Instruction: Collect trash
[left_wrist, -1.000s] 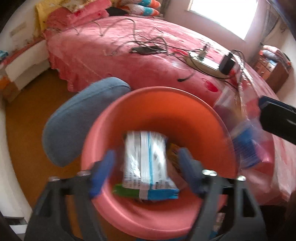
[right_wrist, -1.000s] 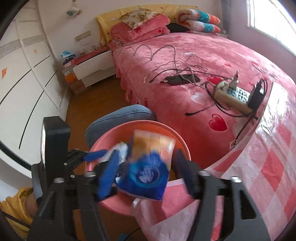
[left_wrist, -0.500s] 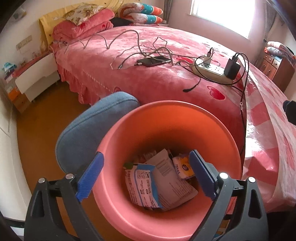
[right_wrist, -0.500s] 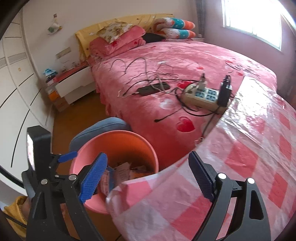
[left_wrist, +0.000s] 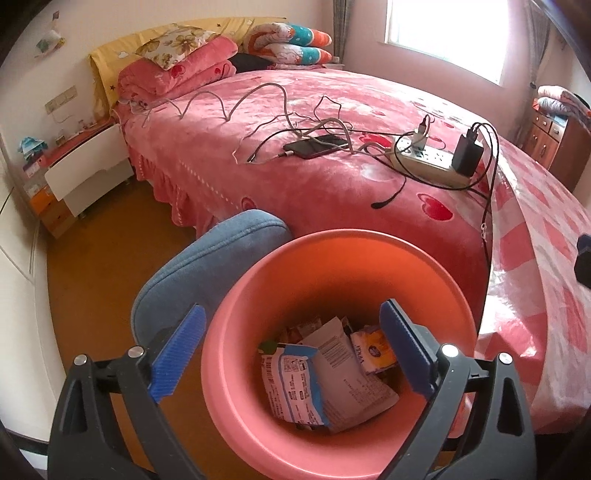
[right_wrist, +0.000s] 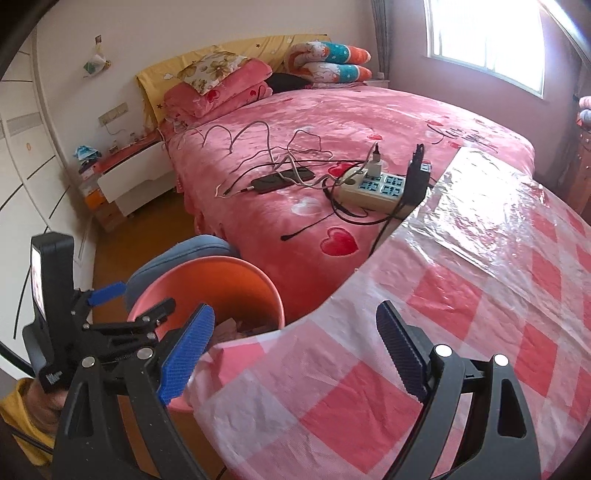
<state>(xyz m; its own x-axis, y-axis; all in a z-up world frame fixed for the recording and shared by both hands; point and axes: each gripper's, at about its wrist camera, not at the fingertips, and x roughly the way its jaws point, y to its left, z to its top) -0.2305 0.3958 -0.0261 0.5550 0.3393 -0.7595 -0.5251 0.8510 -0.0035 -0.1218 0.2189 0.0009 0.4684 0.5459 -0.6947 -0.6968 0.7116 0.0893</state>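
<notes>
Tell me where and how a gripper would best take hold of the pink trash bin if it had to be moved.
Grip the pink trash bin by its rim, from above, one finger inside the wall and one outside. The mouth is far wider than the open left gripper, so spanning it looks hopeless, while the thin upright rim fits the jaws. The near side seems best: the blue chair back crowds the far left and the checked tablecloth overhangs the right.
</notes>
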